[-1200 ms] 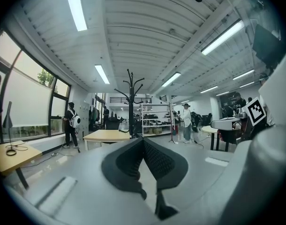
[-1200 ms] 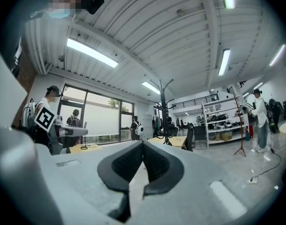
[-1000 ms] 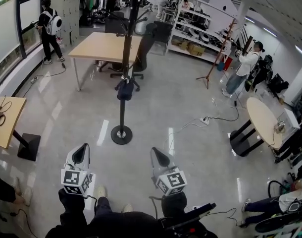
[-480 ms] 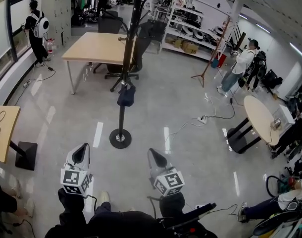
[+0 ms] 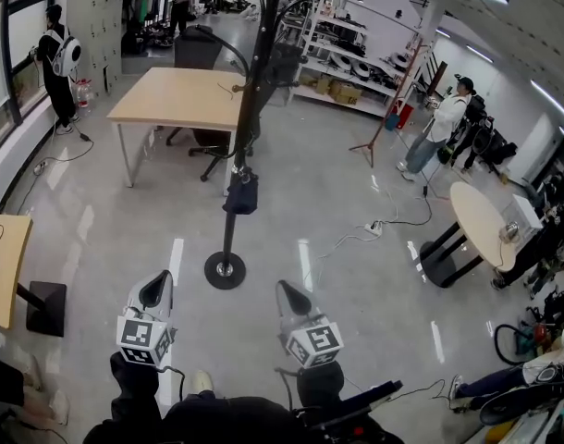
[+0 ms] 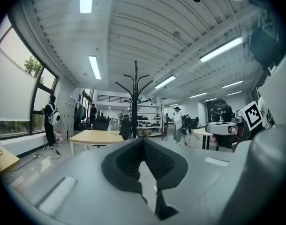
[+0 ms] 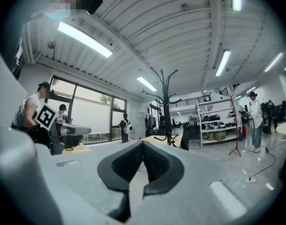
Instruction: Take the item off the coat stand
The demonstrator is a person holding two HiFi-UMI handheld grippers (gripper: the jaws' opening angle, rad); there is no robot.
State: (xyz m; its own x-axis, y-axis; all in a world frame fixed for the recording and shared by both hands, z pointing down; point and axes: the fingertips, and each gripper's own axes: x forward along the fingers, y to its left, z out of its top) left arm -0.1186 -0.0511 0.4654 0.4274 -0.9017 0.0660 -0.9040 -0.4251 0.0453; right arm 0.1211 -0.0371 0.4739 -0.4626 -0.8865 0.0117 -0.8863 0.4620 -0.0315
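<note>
A black coat stand (image 5: 230, 225) rises from a round base (image 5: 225, 271) on the grey floor ahead of me. A dark blue item (image 5: 241, 195) hangs low on its pole. The stand's curved arms (image 6: 134, 83) show beyond the left gripper, and the stand (image 7: 167, 104) also shows beyond the right gripper. My left gripper (image 5: 155, 289) and right gripper (image 5: 289, 294) are held side by side, short of the base. Both point level at the stand, jaws shut, with nothing between them. Neither touches the stand.
A wooden table (image 5: 171, 95) with a black office chair (image 5: 273, 72) stands behind the stand. A small desk (image 5: 0, 252) is at the left, a round table (image 5: 481, 220) at the right. Cables (image 5: 374, 228) lie on the floor. Several people stand around the room.
The coat stand has drawn nearer and its base sits lower in the head view. Both grippers have advanced together toward it and stay shut.
</note>
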